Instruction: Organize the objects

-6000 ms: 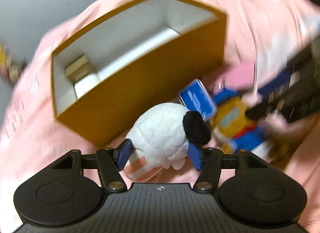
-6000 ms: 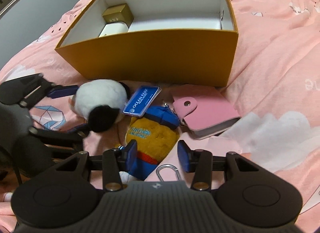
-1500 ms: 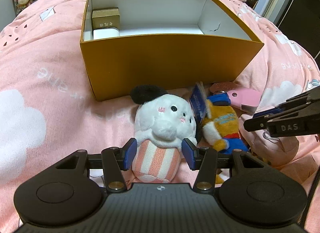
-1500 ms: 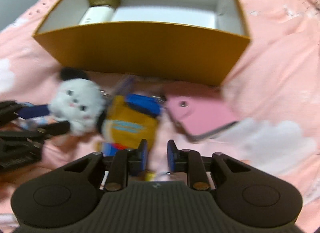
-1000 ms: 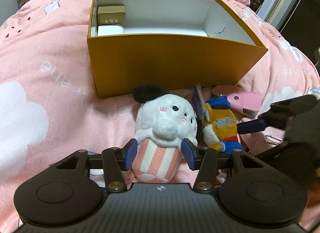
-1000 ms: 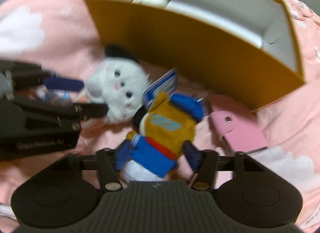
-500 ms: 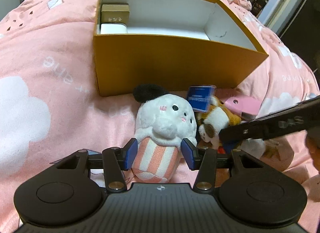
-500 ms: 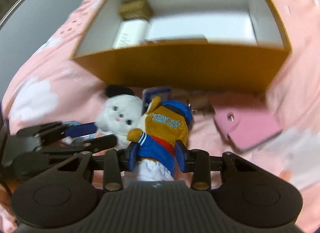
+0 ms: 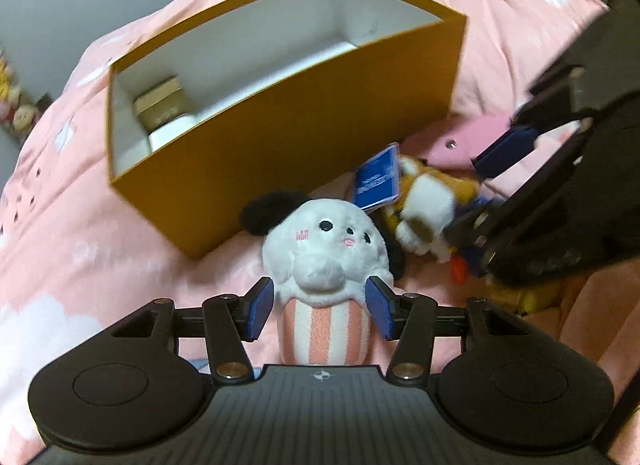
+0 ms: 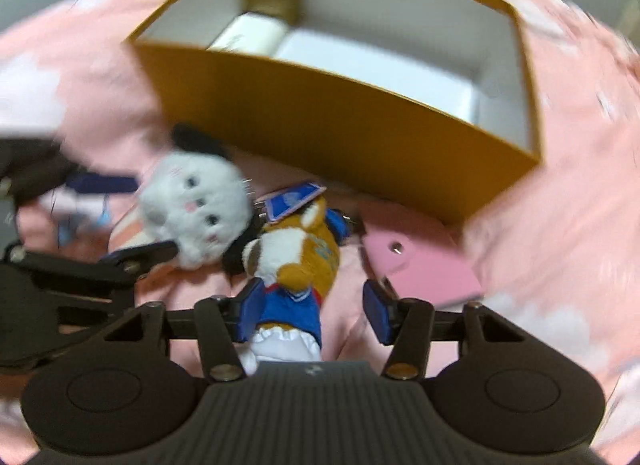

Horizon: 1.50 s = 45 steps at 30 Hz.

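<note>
**Both toys loosen between the jaws beside the box**

Since half a second ago both views have swung, so the mustard-yellow cardboard box point(image 9: 304, 121) now sits tilted, and the right gripper's point(image 10: 314, 315) jaws have spread off the toy they were squeezing. They are opening: the left pad touches the orange plush horse in blue clothes point(image 10: 298, 265), while the right pad stands clear at 3 o'clock of it. The left gripper point(image 9: 320, 307) is opening too, its pads just beside the striped base of the white round plush with black ears point(image 9: 324, 257); I judge neither pad presses. The pink snap-button card wallet point(image 10: 420, 265) lies at 1 o'clock of the right fingers, the box at 12 o'clock beyond both toys on the pink cloud-print bedspread point(image 9: 60, 265).

Risk: with slack jaws, either plush may slip out when raised toward the box. The horse's blue paper tag point(image 10: 294, 199) could also snag its neighbour.
</note>
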Available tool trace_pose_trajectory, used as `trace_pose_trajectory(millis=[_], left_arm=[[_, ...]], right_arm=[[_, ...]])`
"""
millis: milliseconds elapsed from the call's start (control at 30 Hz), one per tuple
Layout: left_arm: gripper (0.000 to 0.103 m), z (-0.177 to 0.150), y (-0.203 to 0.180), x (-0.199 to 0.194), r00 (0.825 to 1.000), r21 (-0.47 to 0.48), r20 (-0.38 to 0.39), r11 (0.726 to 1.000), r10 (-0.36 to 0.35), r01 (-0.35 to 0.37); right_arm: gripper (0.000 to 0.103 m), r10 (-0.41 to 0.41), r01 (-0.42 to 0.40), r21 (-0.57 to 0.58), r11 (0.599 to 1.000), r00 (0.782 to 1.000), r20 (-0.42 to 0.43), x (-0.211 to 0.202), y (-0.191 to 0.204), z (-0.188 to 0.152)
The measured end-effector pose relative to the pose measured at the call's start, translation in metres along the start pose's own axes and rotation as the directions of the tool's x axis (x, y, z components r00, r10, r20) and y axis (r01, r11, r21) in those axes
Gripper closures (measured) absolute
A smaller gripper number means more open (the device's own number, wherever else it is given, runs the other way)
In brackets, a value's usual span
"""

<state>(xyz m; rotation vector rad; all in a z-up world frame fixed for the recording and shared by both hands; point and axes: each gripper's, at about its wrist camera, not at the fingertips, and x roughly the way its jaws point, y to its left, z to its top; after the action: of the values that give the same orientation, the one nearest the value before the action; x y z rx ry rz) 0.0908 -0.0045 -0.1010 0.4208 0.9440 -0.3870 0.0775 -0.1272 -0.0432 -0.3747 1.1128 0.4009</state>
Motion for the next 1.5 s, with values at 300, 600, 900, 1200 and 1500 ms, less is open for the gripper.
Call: trace_pose_trajectory(millis=[300,600,900,1200,1500], left_arm=[[0.048,0.001,0.007,0.011,0.999,-0.052,-0.006,0.998,-0.044,0.044],[0.057,-0.003,0.023,-0.007,0.995,-0.226,0.023,0.97,-0.093,0.096],[0.067,-0.004,0.04,-0.043,0.987,-0.379,0.1,0.913,-0.125,0.154],[0.04,-0.006,0.024,-0.017,0.988,-0.282,0.011,0.947,-0.157,0.154],[0.023,0.0,0.006,-0.007,0.988,-0.182,-0.03,0.973,-0.152,0.144]], right_arm=[[0.063,0.207,-0.199,0.108,0.974,0.976,-0.073,0.034,-0.031,0.005],[0.068,0.319,-0.316,0.218,0.924,0.947,0.019,0.007,-0.053,-0.009],[0.068,0.352,-0.376,0.22,0.9,0.926,0.139,-0.029,-0.065,-0.008],[0.068,0.323,-0.342,0.247,0.907,0.939,0.115,-0.005,-0.06,-0.011],[0.067,0.331,-0.343,0.283,0.896,0.939,0.091,0.006,-0.061,-0.021]])
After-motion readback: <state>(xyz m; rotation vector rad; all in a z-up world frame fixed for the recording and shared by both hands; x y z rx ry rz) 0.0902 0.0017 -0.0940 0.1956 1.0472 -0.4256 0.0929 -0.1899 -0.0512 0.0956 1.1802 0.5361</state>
